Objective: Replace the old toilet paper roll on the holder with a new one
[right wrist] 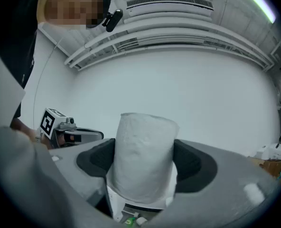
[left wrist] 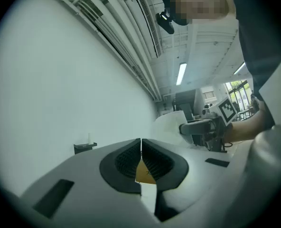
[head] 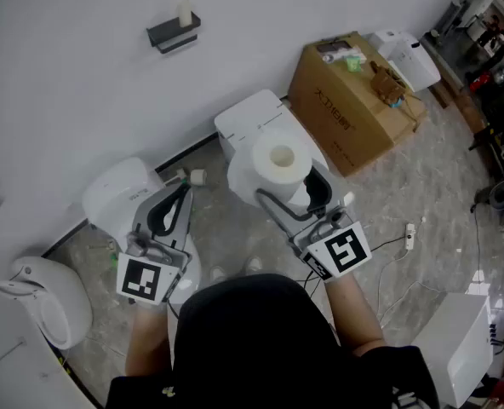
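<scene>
**Left gripper** (left wrist: 141, 161): I kept its two black ribbed pads (left wrist: 126, 162) pressed flat together with nothing pinched between them. A tan patch showed through the slot below the pads, and I could not tell what it was.

**Right gripper** (head: 288, 187): its black pads (right wrist: 190, 162) stood wide apart and pinched the full white toilet paper roll (right wrist: 143, 158) by its two sides. In the head view the roll's hollow core faced up. The right gripper's marker cube (head: 346, 252) and the left gripper's marker cube (head: 146, 279) sat at the rear of the two tools, nearest to me. The grippers lay side by side and apart, both pointing toward the plain white wall (head: 82, 92).

**Task's thing:** the new roll was off the floor, held in the right gripper. In the head view it lay over the front edge of a white box-shaped unit (head: 245, 119), well apart from the holder.

**Holder:** the black wall-mounted holder (head: 174, 34) sat high on the wall, toward the head view's upper left. A small pale tube (head: 185, 12) stood upright on its top. The left gripper view showed the same holder ahead of the closed pads.

**Surroundings:** on the grey marbled floor (head: 422, 186), along the wall's foot, a brown cardboard box (head: 346, 109) stood just beside the white unit's right edge. A white rounded bin (head: 48, 301) stood near the floor's lower left corner.
</scene>
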Action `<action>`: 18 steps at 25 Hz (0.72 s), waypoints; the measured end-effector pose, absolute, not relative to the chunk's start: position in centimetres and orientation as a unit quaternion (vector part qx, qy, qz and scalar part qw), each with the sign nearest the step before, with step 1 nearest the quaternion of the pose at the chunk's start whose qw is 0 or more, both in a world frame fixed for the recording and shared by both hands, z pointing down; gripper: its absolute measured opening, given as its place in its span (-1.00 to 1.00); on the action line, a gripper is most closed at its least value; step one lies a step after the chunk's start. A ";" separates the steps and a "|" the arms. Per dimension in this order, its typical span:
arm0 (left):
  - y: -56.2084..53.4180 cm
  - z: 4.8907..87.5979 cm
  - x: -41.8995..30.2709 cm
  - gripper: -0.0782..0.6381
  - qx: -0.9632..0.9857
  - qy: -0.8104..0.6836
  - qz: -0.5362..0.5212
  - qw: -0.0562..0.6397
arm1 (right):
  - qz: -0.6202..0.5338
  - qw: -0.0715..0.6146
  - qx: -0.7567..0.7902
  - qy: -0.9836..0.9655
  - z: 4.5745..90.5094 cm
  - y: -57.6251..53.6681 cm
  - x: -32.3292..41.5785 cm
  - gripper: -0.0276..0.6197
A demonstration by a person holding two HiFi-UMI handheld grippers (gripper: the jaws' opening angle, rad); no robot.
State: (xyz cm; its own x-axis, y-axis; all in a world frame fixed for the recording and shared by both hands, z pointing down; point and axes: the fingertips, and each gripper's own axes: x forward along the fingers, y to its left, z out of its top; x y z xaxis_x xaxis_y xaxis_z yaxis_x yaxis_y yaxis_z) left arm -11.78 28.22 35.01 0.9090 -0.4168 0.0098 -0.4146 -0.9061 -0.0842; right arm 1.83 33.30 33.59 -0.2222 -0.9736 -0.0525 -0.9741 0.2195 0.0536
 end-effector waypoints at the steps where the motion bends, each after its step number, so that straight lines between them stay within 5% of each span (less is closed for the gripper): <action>1: 28.2 35.0 -11.6 -0.75 -0.976 0.212 -0.014 0.042 | 0.036 0.006 -0.623 0.781 33.6 33.3 2.0 0.25; 18: 28.7 36.7 -5.9 -0.75 -0.972 0.230 -0.023 0.047 | 0.004 0.046 -0.612 0.790 34.6 33.6 9.0 0.26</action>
